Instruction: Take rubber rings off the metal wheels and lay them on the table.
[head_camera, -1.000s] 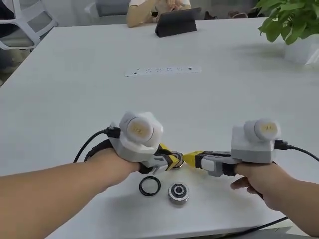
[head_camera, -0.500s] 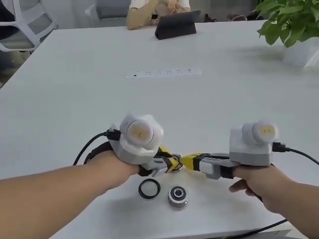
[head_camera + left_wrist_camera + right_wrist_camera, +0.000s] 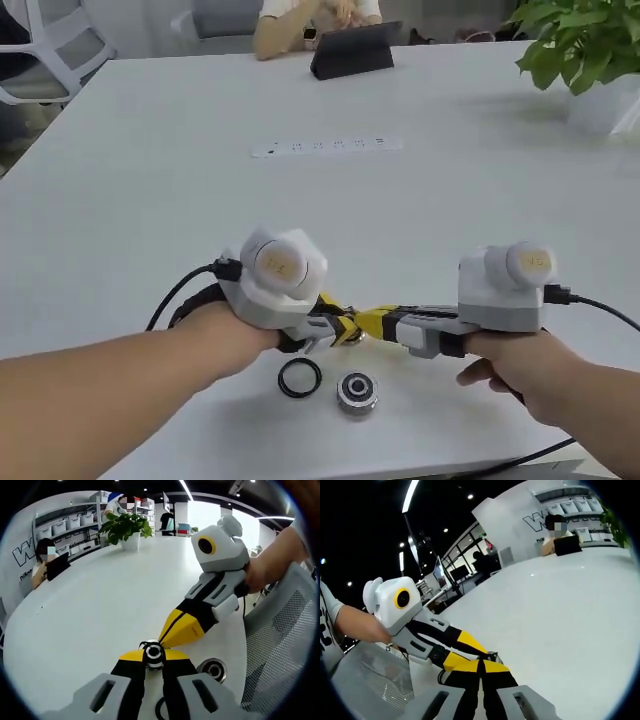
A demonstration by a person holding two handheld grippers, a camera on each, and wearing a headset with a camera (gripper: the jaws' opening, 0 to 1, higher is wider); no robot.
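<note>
Holding: left gripper (image 3: 153, 658) clamps metal wheel (image 3: 152, 650), lower centre
Right gripper (image 3: 485, 661): jaws narrow, tips at wheel rim
Table (image 3: 200, 180): rubber ring (image 3: 300, 377), second wheel (image 3: 357, 389)

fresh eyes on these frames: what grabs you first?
Two yellow-tipped grippers meet nose to nose at the near edge of the table. The left gripper clamps a metal wheel, and the right gripper touches it with a closed tip. Nearer the person lie a loose black rubber ring and a second wheel.
</note>
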